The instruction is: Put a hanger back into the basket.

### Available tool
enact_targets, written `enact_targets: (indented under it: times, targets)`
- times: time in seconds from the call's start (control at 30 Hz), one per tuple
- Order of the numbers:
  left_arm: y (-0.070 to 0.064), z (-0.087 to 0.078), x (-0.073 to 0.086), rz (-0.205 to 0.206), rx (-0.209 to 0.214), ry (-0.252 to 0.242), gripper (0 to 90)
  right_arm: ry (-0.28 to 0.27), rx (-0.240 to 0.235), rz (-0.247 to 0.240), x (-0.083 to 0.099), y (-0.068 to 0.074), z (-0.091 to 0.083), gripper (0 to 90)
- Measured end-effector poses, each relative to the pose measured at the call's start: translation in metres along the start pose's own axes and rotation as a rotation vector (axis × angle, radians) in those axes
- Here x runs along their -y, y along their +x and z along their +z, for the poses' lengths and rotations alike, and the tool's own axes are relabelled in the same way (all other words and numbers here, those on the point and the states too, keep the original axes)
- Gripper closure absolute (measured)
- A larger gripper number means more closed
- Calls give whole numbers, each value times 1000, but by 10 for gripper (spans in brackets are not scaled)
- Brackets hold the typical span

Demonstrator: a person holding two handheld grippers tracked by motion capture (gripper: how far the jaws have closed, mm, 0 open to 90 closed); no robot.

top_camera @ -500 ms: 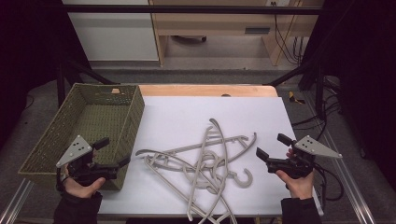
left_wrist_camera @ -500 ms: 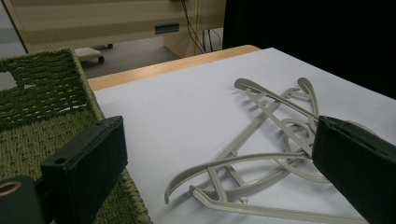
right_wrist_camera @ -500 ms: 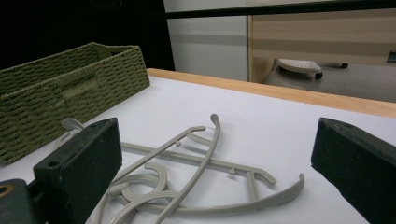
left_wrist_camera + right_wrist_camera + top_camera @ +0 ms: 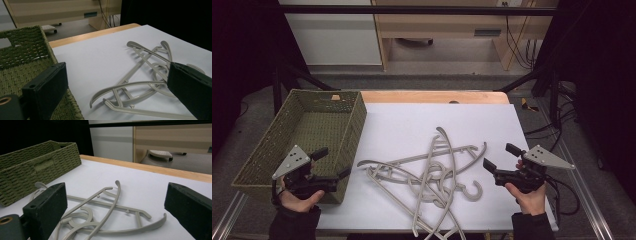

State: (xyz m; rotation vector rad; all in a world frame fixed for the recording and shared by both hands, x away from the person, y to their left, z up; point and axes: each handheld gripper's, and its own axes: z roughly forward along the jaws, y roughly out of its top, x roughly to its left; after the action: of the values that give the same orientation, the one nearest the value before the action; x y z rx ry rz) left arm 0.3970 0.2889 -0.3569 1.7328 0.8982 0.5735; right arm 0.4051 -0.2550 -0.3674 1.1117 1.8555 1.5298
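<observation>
With both the left gripper (image 4: 333, 164) and the right gripper (image 4: 498, 156) spread wide and empty either side of the tangled hangers (image 4: 432, 175) lying mid-table beside the basket (image 4: 354, 120), lifting 1 hanger would likely snag and drag the others along.

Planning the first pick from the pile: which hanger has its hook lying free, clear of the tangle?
The hanger whose hook curls open nearest the right claw; the other hooks lie buried mid-pile.
</observation>
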Motion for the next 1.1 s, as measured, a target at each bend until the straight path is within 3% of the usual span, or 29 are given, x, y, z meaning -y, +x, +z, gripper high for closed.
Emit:
enact_targets:
  times: [0.33, 0.77, 1.1]
  targets:
    - [0, 0, 1, 4, 0, 4, 29, 99, -48, -15, 2, 28, 8, 73]
    - [0, 0, 0, 11, -4, 3, 31, 281, -85, -75, 30, 60, 28, 130]
    - [-1, 0, 0, 11, 0, 5, 32, 408, -94, -87, 55, 79, 40, 155]
